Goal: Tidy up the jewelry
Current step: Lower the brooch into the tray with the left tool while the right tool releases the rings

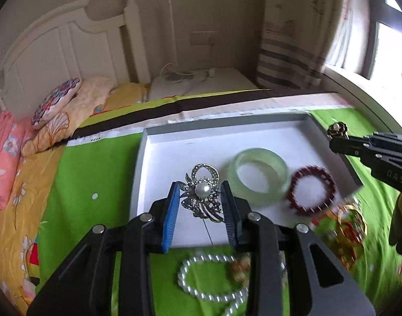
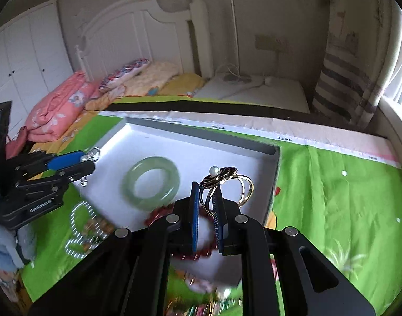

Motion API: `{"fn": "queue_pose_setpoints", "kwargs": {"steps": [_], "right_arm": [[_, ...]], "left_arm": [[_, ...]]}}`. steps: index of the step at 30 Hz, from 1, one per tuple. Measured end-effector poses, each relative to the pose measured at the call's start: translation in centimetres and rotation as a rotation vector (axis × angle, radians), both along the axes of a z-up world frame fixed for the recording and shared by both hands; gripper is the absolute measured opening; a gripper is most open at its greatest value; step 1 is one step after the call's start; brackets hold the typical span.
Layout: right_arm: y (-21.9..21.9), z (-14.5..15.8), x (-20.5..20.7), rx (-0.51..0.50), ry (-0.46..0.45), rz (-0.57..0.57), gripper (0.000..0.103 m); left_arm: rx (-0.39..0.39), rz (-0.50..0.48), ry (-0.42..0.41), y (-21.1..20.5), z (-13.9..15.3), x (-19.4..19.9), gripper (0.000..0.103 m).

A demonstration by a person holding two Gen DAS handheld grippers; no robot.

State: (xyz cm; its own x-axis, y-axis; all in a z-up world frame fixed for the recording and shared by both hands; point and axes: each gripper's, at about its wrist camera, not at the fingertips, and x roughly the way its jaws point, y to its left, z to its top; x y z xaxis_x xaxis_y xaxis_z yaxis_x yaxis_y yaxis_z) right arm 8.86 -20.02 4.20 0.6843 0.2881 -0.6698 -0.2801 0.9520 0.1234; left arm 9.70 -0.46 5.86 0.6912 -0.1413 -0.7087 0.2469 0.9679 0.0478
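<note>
In our left gripper [image 1: 201, 197] we hold a silver brooch [image 1: 202, 191] with a pearl at its centre; the two blue-padded fingers [image 1: 172, 216] are clamped on its sides, and its pin hangs down between them. The brooch sits in the air above the near left part of a shallow white tray [image 1: 174, 142] with grey walls. From the right wrist view this gripper shows at the left edge, with the brooch a small glint at its tip over the tray's left rim.

Our right gripper [image 2: 206, 197] has its fingers [image 2: 194, 210] drawn close together on the gold bands of a ring [image 2: 227, 184] topped by a black flower and a small pearl. The ring stands up out of the fingertips, leaning to the right, above the right side of the tray near its wall. In the left wrist view the ring shows at the tip of that gripper over the tray's far right corner.

In the tray lie a pale green bangle [image 1: 259, 176] and, just to its right, a dark red bead bracelet [image 1: 312, 189]. On the green cloth [image 1: 95, 171] in front of the tray lies a white pearl strand [image 1: 201, 279], and near it to the right a blurred gold and red piece [image 1: 351, 223]. The cloth is spread over a bed, with pillows [image 1: 56, 102] by the headboard.
</note>
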Motion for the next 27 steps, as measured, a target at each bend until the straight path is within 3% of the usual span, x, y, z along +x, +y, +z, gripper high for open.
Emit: {"fn": "queue_pose_setpoints", "kwargs": {"steps": [6, 8, 10, 13, 17, 27], "right_arm": [[1.0, -1.4, 2.4, 0.011, 0.049, 0.007, 0.016], [0.7, -1.6, 2.4, 0.042, 0.065, 0.001, 0.016], [0.5, -1.6, 1.9, 0.053, 0.053, 0.001, 0.018], [-0.1, -1.5, 1.1, 0.060, 0.040, -0.004, 0.018], [-1.1, -1.1, -0.6, 0.093, 0.027, -0.007, 0.018], [-1.2, -3.4, -2.3, 0.019, 0.100, -0.024, 0.021]], "left_arm": [[-0.045, 0.071, 0.047, 0.5, -1.4, 2.6, 0.034], [-0.059, 0.082, 0.039, 0.7, -1.4, 2.4, 0.056], [-0.055, 0.089, 0.012, 0.9, -1.2, 1.7, 0.064], [-0.046, 0.092, -0.004, 1.2, -1.0, 0.9, 0.065], [-0.069, 0.099, -0.034, 1.9, -0.6, -1.2, 0.082], [-0.036, 0.119, 0.022, 2.1, -2.2, -0.5, 0.088]]}}
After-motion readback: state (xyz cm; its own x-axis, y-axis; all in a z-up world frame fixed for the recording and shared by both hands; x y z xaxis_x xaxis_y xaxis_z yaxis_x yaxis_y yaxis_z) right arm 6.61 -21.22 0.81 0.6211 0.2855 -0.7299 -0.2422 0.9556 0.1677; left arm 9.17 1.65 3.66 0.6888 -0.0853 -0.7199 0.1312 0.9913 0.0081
